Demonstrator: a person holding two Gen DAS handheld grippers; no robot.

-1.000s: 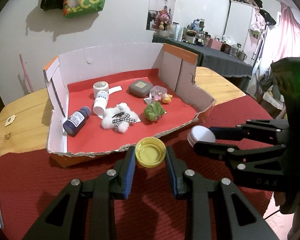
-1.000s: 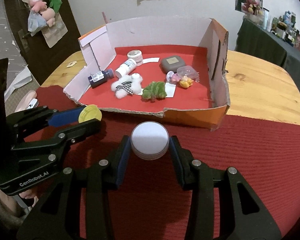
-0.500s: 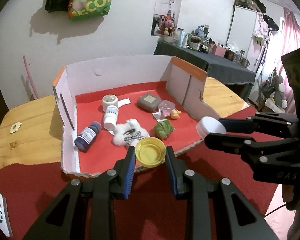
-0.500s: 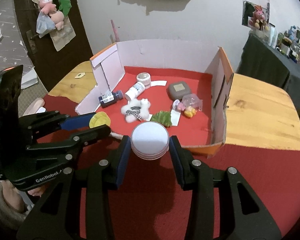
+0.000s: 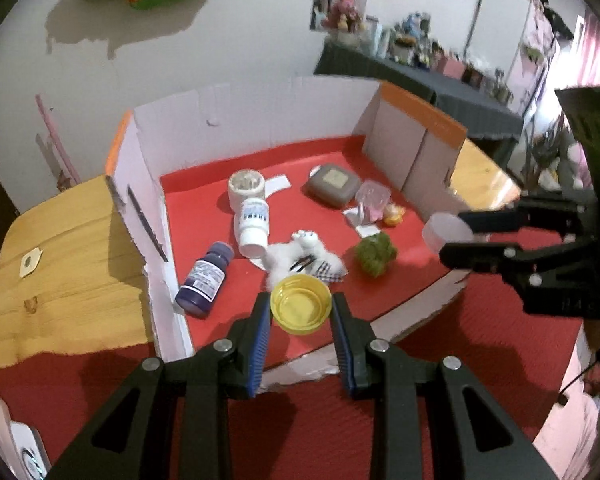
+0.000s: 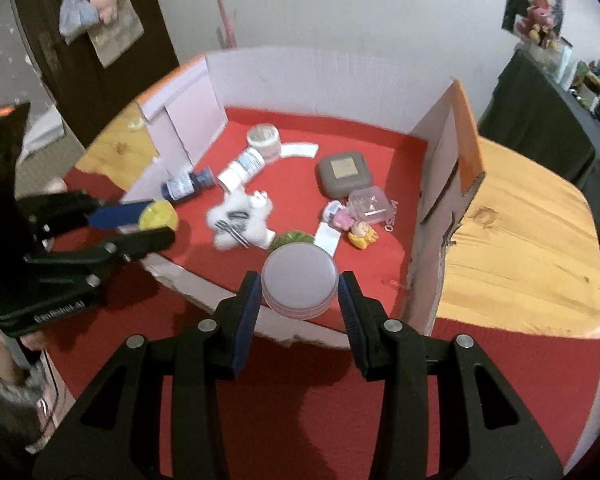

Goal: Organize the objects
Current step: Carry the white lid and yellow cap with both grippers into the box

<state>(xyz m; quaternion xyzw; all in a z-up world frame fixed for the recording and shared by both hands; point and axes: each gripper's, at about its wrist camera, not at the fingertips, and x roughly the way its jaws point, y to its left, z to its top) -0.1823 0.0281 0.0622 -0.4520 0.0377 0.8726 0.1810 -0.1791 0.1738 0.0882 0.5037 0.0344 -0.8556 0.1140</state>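
Observation:
My left gripper point(image 5: 301, 316) is shut on a yellow lid point(image 5: 301, 303), held above the front part of the cardboard box point(image 5: 260, 120). It also shows in the right wrist view point(image 6: 156, 216). My right gripper point(image 6: 299, 292) is shut on a white round jar point(image 6: 299, 284), held over the box's front edge; the jar also shows in the left wrist view point(image 5: 446, 232). Inside the box lie a dark blue bottle point(image 5: 206, 278), a white bottle point(image 5: 254, 226), a white tub point(image 5: 246, 188), a fluffy white toy point(image 5: 304, 258), a green toy point(image 5: 376, 254) and a grey case point(image 5: 332, 185).
The box has a red floor and stands on a wooden table point(image 6: 520, 220) partly covered by a red cloth point(image 6: 300, 408). A clear small box point(image 6: 370, 206) and small figures point(image 6: 362, 234) lie by the box's right wall point(image 6: 444, 152). A white device point(image 5: 24, 452) lies at the lower left.
Both grippers have risen and moved forward over the box's front edge, each still holding its object. The box now looks closer and is seen from higher up.

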